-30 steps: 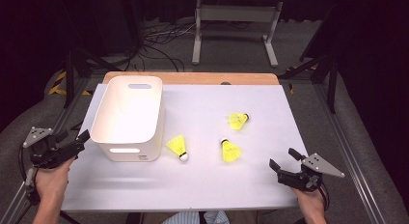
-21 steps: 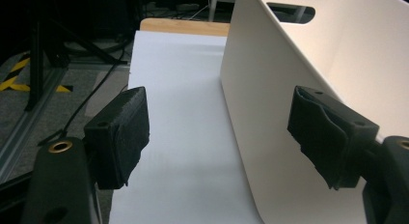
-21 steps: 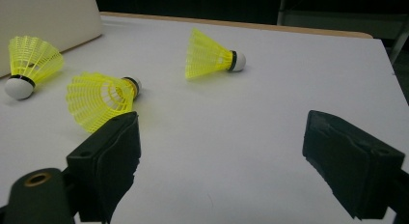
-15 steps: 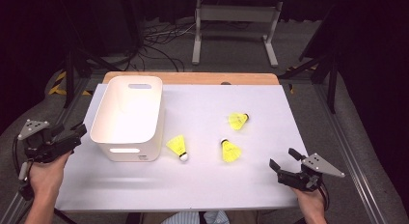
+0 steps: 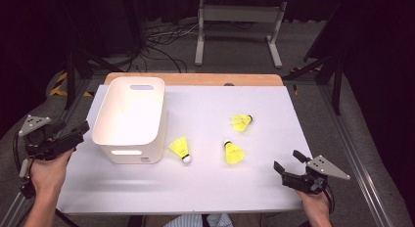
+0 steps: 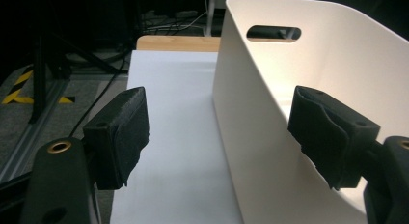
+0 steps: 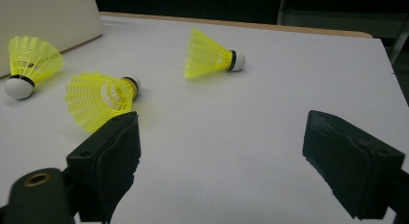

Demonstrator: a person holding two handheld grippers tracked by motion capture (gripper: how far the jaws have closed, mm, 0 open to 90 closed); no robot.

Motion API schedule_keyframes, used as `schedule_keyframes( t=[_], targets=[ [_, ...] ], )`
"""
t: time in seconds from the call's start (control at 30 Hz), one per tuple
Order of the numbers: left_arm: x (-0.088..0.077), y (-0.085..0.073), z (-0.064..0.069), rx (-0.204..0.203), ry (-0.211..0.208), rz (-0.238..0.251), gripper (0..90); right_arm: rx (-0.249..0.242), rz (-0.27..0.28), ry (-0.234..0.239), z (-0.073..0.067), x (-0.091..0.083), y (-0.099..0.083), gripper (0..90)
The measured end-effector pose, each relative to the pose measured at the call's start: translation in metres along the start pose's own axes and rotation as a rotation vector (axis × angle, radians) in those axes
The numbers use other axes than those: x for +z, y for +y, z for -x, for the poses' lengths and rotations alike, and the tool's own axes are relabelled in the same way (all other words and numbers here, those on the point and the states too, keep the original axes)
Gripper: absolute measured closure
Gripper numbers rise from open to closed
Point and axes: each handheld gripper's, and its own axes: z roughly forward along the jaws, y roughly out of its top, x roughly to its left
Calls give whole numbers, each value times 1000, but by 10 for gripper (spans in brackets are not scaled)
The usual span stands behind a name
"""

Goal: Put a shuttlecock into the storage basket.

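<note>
White sheet covers the table (image 5: 205,188); a strip of bare wood shows along its far edge.

White plastic bin (image 5: 129,120) stands upright at the left of the table, handle slot in its far wall and another in its near wall. Nothing to be seen inside it in the high view.

Three yellow shuttlecocks lie on the sheet, all on their sides:
- first shuttlecock (image 5: 180,148), just beside the bin's near right corner, white cork pointing toward the person;
- second shuttlecock (image 5: 234,152), right of the first, cork pointing away, well apart from the bin;
- third shuttlecock (image 5: 242,122), farther back, cork pointing right.

Left gripper (image 5: 76,132): held off the table's left edge, beside the bin's left wall, aimed toward it. Jaws wide open, holding nothing. In the left gripper view (image 6: 219,137) the bin's near left corner sits between the two jaws; contact with the wall cannot be made out.

Right gripper (image 5: 289,163): low over the near right corner of the table, pointed toward the shuttlecocks. Jaws wide open, empty. In the right gripper view (image 7: 222,161) only bare sheet lies between the jaws; the second shuttlecock sits just beyond the left jaw, not touching it.

Both hands grip the handles from below the frame edge.
</note>
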Motion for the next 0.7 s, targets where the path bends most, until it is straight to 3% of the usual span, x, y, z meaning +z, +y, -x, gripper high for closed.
schedule_keyframes(
  t=[0.7],
  targets=[
    [0, 14, 27, 35, -70, 15, 234, -1, -1, 5, 0, 0, 0, 138]
  ],
)
